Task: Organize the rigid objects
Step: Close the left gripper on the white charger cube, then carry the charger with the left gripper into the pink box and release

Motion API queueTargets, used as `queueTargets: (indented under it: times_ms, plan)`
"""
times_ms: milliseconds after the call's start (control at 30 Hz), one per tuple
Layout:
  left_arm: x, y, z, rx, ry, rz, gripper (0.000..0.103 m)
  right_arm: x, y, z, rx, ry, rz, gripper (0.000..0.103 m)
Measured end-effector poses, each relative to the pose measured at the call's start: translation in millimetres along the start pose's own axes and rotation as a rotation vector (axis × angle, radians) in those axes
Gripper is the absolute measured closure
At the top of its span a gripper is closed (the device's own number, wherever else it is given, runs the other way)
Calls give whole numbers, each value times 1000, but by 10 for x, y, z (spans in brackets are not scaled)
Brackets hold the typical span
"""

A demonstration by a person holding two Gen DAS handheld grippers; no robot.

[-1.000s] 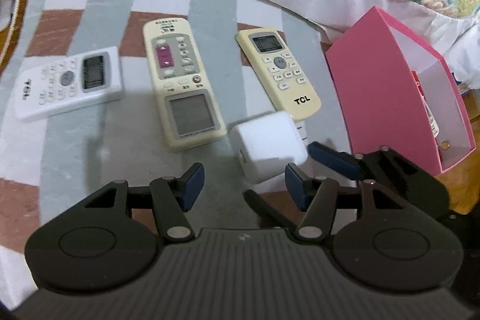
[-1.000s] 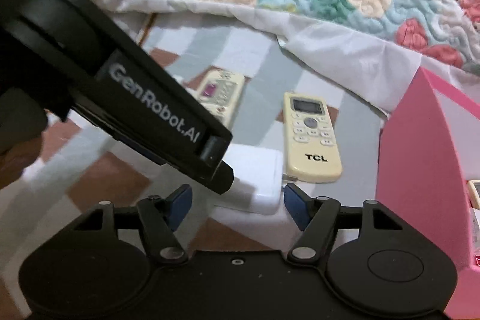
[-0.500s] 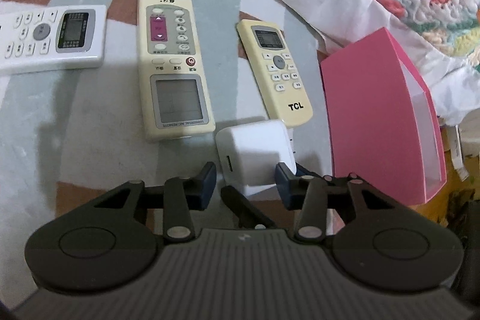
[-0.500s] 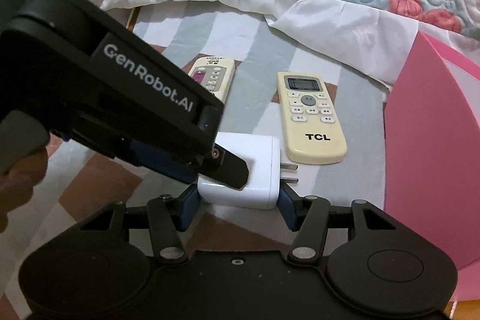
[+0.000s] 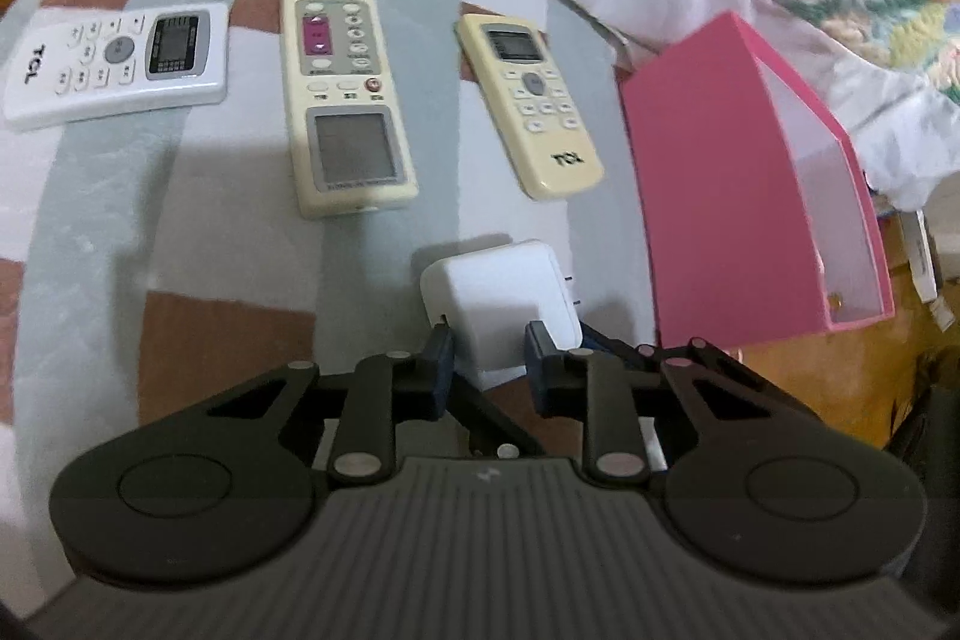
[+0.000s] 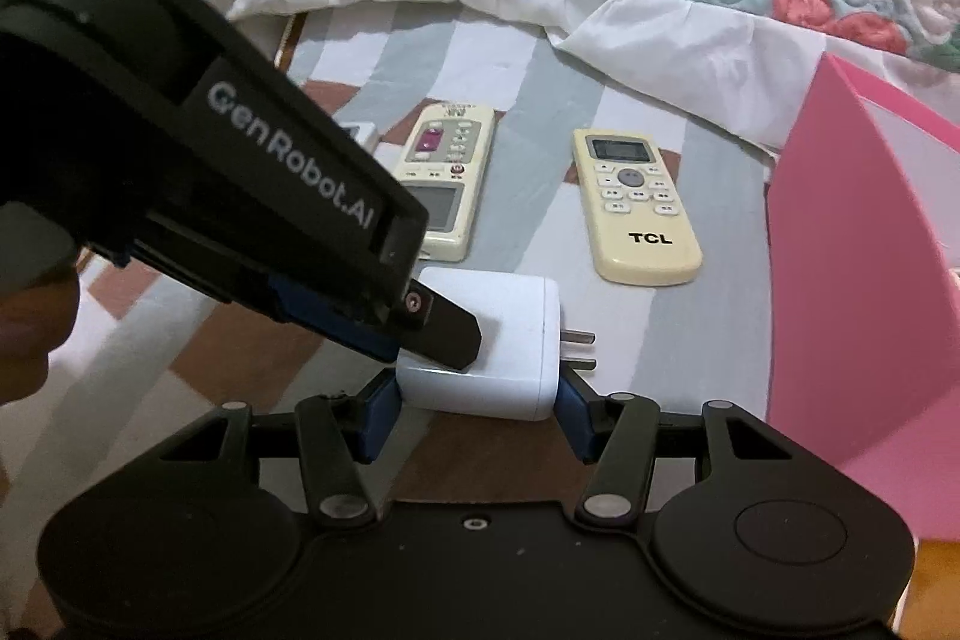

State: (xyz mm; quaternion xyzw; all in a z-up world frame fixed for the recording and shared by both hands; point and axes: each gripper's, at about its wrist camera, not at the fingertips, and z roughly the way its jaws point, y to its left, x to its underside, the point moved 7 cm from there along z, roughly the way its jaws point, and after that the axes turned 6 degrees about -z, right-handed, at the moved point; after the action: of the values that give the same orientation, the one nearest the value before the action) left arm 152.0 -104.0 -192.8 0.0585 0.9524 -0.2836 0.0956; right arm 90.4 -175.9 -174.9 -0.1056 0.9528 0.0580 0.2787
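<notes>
We are holding our left gripper (image 5: 489, 349) low, squeezing its blue pads (image 5: 443, 349) in tight. Our right gripper (image 6: 477, 403) is sitting close beside it, with its pads (image 6: 381, 409) also pressing in from both sides.

Hidden, cropped or blurred

Near end of white charger (image 5: 501, 293) covered by left tongs (image 5: 489, 357); in right wrist view, white remote (image 6: 362, 134) almost wholly masked behind left tongs (image 6: 414, 334). Pink box (image 6: 864, 280) cut off at right edge. Small print on long cream remote (image 5: 345, 91) too blurred to read; box contents unclear.
</notes>
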Motion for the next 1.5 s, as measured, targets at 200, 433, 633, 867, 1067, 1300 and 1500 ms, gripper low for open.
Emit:
queueTargets:
  times_ms: [200,433,633,867,1067,1300,1500]
  plan:
    - [95,-271,-287,13,-33,57,79,-32,-43,-381,15,-31,7,43]
    - [246,-762,-609,49,-84,120,79,-109,-204,-907,55,-89,-12,43]
    - [375,-1127,-746,75,-83,166,79,-45,-325,-1316,112,-151,-72,43]
    - [432,-1529,-775,74,-84,226,79,-80,-558,-1575,163,-186,-64,43]
    - [370,-1942,-648,53,-10,259,80,-66,-819,-1776,173,-148,-39,43]
    - [280,-2299,-483,78,-20,232,80,-90,-1213,-1822,199,-124,-40,43]
    - [95,-2550,-181,72,23,203,80,-129,-1608,-1722,179,-51,51,43]
